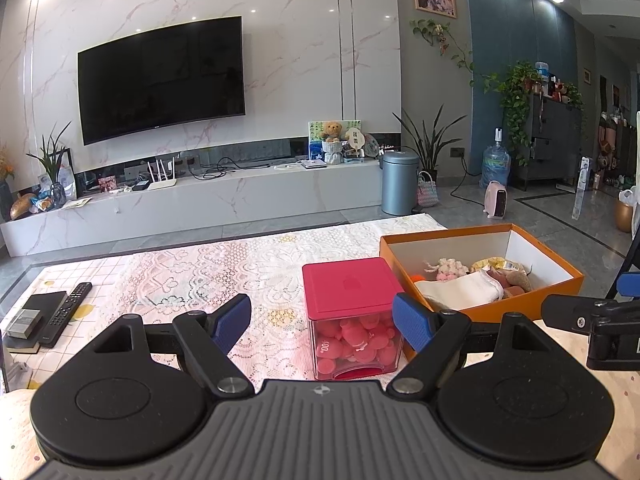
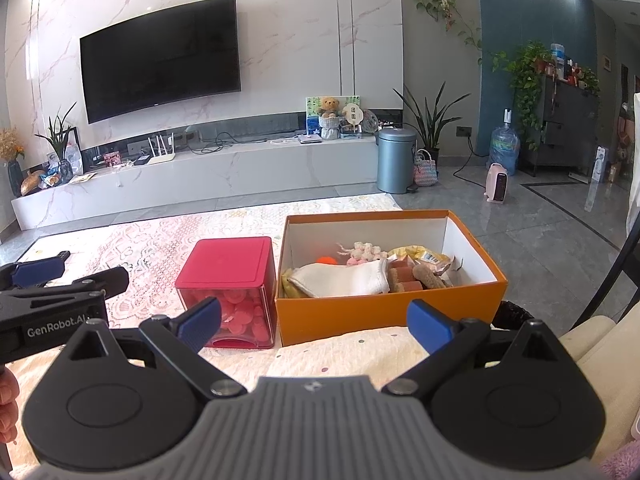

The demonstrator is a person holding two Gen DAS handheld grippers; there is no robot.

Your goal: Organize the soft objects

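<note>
Two grippers hang apart over a lace-patterned tablecloth (image 1: 224,272), both with ribbed blue pads spread wide and gripping nothing: the left gripper (image 1: 322,320) and the right gripper (image 2: 314,322). An orange cardboard box (image 2: 384,310) with white inner walls holds a folded white sock (image 2: 344,280) and a knobbly pink knitted toy (image 2: 366,252). Touching its left side stands a clear plastic cube with a red lid (image 2: 228,260), filled with rounded pink puffs.
</note>
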